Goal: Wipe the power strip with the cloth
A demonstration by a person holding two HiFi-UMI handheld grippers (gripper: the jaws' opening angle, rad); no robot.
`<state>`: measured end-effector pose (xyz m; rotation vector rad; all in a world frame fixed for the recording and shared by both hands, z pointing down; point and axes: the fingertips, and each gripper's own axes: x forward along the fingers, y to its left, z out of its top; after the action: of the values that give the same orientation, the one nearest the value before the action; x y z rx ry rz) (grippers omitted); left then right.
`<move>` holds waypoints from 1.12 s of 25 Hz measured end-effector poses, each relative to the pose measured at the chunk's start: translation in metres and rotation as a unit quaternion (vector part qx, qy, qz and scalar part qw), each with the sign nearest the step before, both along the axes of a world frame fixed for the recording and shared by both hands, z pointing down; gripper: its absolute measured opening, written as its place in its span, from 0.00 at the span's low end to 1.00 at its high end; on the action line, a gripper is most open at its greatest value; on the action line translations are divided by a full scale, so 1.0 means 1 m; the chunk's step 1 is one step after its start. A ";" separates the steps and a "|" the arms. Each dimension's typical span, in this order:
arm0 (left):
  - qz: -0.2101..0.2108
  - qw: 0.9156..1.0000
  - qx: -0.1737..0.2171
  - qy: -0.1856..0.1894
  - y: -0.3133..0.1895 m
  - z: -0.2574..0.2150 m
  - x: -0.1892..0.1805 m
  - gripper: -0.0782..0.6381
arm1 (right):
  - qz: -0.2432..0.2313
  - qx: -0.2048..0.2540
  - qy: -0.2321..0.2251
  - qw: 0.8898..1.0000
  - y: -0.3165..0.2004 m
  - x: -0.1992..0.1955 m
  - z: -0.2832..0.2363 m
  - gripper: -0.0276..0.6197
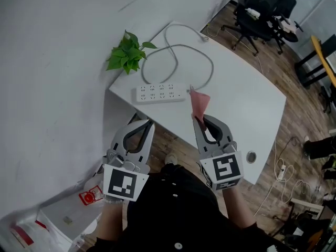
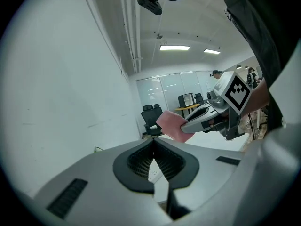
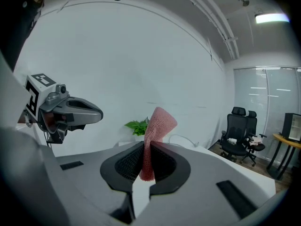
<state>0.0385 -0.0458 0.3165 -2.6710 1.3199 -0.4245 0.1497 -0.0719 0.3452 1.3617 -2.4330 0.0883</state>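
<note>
A white power strip [image 1: 160, 93] lies on the white table [image 1: 247, 104], its grey cable [image 1: 202, 56] looping back across the top. My right gripper [image 1: 199, 118] is shut on a pink cloth [image 1: 198, 103] that sticks up past its tips, held in front of the table's near edge, right of the strip. The cloth [image 3: 155, 131] stands clamped between the right jaws [image 3: 144, 160]. My left gripper [image 1: 148, 123] hangs below the table edge, jaws closed together on nothing [image 2: 154, 155]. The left gripper view also catches the cloth [image 2: 173, 125] in the right gripper [image 2: 188, 124].
A small green plant [image 1: 127, 53] stands at the table's far left corner, next to the strip. White wall fills the left. Black office chairs [image 1: 265, 12] stand behind the table. A second power strip and cords [image 1: 281, 171] lie on the wood floor at right.
</note>
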 end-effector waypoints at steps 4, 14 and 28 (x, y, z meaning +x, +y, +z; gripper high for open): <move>-0.009 1.000 0.000 -0.001 -0.014 -0.001 0.008 0.13 | -0.006 -0.001 0.002 1.000 -0.015 0.010 0.002 0.12; -0.012 1.000 0.006 -0.004 -0.028 -0.007 0.020 0.13 | -0.006 -0.003 -0.005 1.000 -0.030 0.020 -0.001 0.12; -0.010 1.000 0.003 -0.006 -0.050 -0.009 0.004 0.13 | 0.013 -0.014 0.006 1.000 -0.051 0.016 0.004 0.12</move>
<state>0.0422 -0.0954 0.3072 -2.6492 1.3434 -0.4369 0.1660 -0.1231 0.3491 1.3766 -2.3957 0.1195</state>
